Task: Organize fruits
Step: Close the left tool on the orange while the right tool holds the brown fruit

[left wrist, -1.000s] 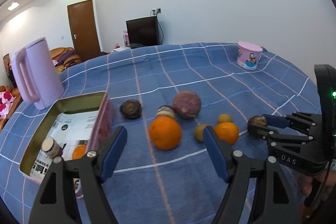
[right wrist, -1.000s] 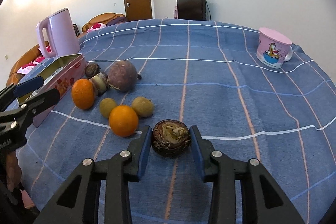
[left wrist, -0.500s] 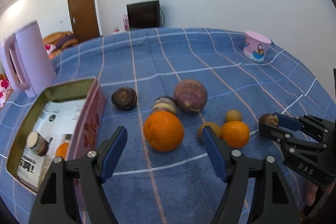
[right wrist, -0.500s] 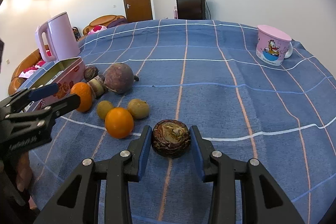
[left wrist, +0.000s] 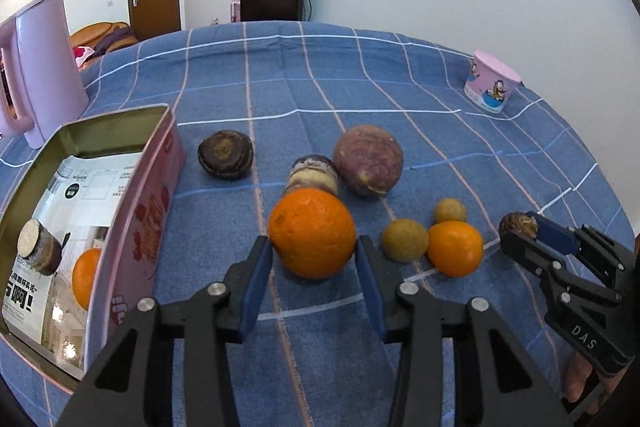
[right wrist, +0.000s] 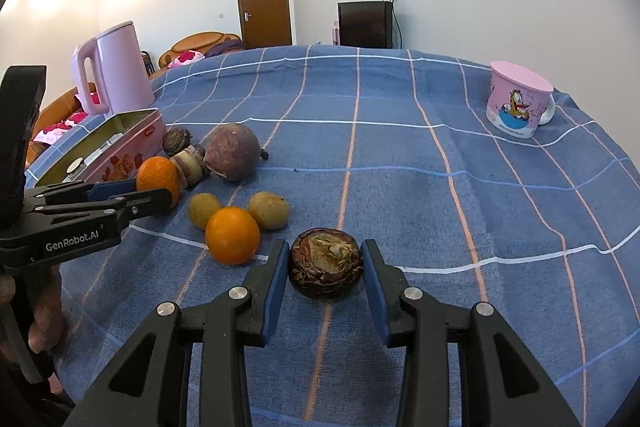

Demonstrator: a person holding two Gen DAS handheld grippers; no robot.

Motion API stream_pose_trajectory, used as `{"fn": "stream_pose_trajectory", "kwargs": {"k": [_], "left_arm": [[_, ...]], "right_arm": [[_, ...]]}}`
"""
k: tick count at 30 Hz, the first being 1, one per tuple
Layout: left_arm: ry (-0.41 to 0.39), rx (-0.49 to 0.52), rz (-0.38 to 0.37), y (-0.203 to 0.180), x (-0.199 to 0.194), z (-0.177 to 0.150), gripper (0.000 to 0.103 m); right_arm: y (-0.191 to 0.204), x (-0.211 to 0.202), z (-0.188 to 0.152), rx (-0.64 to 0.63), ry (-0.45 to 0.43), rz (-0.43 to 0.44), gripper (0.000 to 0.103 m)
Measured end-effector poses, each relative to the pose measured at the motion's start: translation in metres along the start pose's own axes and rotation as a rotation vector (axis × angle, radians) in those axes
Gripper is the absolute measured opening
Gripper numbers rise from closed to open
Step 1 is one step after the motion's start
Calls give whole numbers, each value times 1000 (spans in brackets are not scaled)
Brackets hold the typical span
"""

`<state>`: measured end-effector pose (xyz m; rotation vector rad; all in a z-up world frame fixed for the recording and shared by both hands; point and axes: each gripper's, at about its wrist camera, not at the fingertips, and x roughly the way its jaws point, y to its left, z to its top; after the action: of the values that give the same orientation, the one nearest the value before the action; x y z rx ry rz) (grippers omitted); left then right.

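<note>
A large orange (left wrist: 312, 233) lies on the blue checked cloth, and my left gripper (left wrist: 312, 247) is closing on it, with both blue pads against its sides. My right gripper (right wrist: 325, 255) is shut on a dark brown fruit (right wrist: 326, 265) that rests on the cloth. Between the two lie a small orange (left wrist: 455, 248) and two tan round fruits (left wrist: 404, 240). Behind the large orange are a purple fruit (left wrist: 368, 165), a half-peeled fruit (left wrist: 314, 173) and another dark fruit (left wrist: 226, 154). The open pink tin (left wrist: 136, 211) at left holds an orange (left wrist: 86, 283) and a brown fruit (left wrist: 38, 253).
A pink kettle (left wrist: 44, 67) stands behind the tin at the far left. A pink cartoon mug (right wrist: 518, 107) sits far right near the table's edge. A hand holds the left gripper's handle (right wrist: 40, 323) at the near left edge.
My left gripper has moved forward and down onto the large orange, and its jaws have narrowed from wide apart to the orange's sides. The right gripper and its fruit have stayed put.
</note>
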<state>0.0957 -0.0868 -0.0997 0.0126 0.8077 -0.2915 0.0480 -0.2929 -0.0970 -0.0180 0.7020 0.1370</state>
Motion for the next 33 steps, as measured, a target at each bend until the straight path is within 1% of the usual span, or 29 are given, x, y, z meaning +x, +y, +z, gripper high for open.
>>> {"fn": "stream_pose_trajectory", "kwargs": {"k": [6,16,27,29,30,31,33], "left_arm": [[-29,23,19,-4,-6,-2,43],[-124,61,44,-10,-22,-8,40],[-196,78,48,-13,-34,-12,36],[-206,83,51,-14,-36,-13,33],[-211,86,49,-14,-37,-13,20],[-214,90,47,-15,-38,-14,18],[-212,95,47,-16,-36,-14,19]], "right_arm": [[0,-4,0,-7,-24,-3,39],[4,-11,-2,-21,-68,-10,39],[5,-18,-4,-28,-113,-18,39],[5,-19,-5,-30,-125,-19,39],[6,-20,-5,-31,-129,-19,39],[6,-21,-5,-32,-132,-19,39],[6,-21,-5,-34,-138,-20,39]]}}
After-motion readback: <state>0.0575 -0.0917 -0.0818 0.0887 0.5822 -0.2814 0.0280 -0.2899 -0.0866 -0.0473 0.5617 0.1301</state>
